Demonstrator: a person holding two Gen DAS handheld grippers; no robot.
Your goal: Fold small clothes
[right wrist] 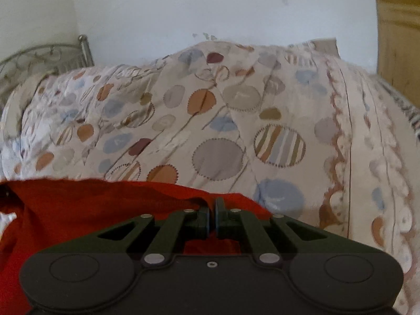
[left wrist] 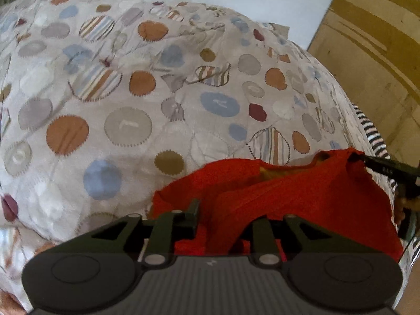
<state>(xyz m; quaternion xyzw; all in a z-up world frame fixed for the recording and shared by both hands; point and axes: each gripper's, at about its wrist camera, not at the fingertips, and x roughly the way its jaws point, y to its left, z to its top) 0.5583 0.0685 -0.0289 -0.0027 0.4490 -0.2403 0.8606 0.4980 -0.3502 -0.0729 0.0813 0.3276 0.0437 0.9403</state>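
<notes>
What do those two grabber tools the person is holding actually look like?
Both are matte black plastic. The left gripper has a ribbed grey body with a small pale mark; the right gripper has a smooth body with a small screw. Each has round end caps, angled link bars and silver pins.

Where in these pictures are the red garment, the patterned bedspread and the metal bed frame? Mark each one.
red garment point(left wrist: 302, 197): left wrist view, middle of the cloth.
patterned bedspread point(left wrist: 128, 126): left wrist view, a grey circle.
metal bed frame point(right wrist: 84, 48): right wrist view, corner post.
</notes>
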